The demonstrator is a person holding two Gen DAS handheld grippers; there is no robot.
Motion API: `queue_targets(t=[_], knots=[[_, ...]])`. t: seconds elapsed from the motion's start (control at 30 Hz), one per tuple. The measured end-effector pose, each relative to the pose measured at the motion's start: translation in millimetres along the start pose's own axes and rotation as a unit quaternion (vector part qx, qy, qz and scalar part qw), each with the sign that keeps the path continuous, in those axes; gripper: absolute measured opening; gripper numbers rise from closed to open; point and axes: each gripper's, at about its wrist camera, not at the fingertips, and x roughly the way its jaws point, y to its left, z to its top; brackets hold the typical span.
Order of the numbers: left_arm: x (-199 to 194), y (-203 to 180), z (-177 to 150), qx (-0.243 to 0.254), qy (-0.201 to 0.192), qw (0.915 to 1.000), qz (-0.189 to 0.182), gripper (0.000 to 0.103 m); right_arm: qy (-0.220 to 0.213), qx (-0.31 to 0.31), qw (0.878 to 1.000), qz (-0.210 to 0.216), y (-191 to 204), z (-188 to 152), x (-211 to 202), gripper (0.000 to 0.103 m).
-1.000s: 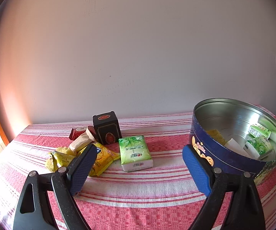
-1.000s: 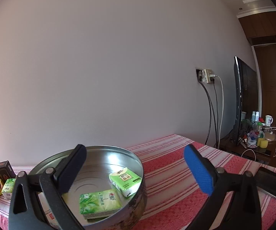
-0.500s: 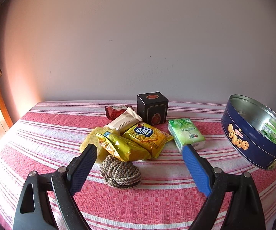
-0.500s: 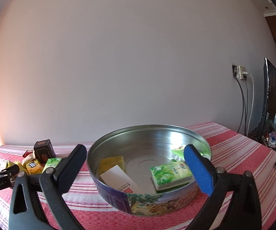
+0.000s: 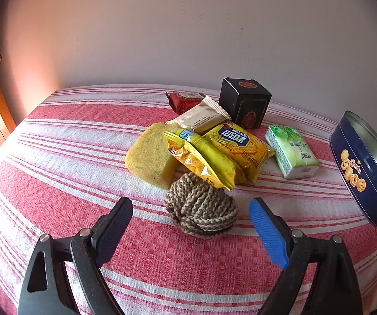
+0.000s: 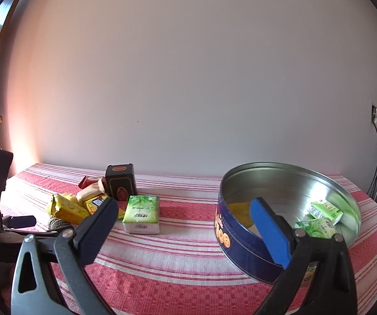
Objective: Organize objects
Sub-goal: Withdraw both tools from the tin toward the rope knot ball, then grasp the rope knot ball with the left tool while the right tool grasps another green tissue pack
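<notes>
Red-and-white striped tablecloth (image 5: 57, 157) now fills the left view; left gripper (image 5: 191, 210) has swung from the round blue cookie tin (image 5: 359, 168) to the braided brown rope ball (image 5: 201, 210), jaws wide, empty. Right gripper (image 6: 183, 215) panned left, spread, holding nothing, green tissue pack (image 6: 141, 214) between tin (image 6: 241, 246) and snack pile.

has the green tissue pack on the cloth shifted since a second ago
No. The green tissue pack still lies just right of the yellow snack bags, in front of the black box; only the camera view swung.
</notes>
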Motion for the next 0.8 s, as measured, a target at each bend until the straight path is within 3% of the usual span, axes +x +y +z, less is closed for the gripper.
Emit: queue_targets(t=[0.07,0.2,0.27,0.33,0.43,0.57,0.8], knots=[[12,3,1,-0.014,0.028,0.9995,0.003,0.092,0.005,0.003,1.0,0.009,2,0,2,0.102],[13,6,3,-0.022,0.027,0.9994,0.008,0.091,0.013,-0.004,1.0,0.017,6,-1,6,0.102],[11,9,2,-0.031,0.022,0.9993,0.0,0.086,0.013,-0.009,1.0,0.02,8,-1,5,0.102],[6,10,1,-0.034,0.014,0.9993,-0.007,0.057,0.016,-0.012,1.0,0.02,10,-1,7,0.102],[5,11,0,-0.032,0.015,0.9993,-0.016,0.056,0.02,-0.004,1.0,0.015,9,-1,9,0.102],[-7,20,3,-0.034,0.011,0.9994,0.001,0.056,0.03,0.001,0.999,0.024,14,1,19,0.102],[-43,49,15,-0.092,-0.077,0.9916,0.048,0.056,0.072,-0.023,0.996,0.044,42,7,53,0.1]])
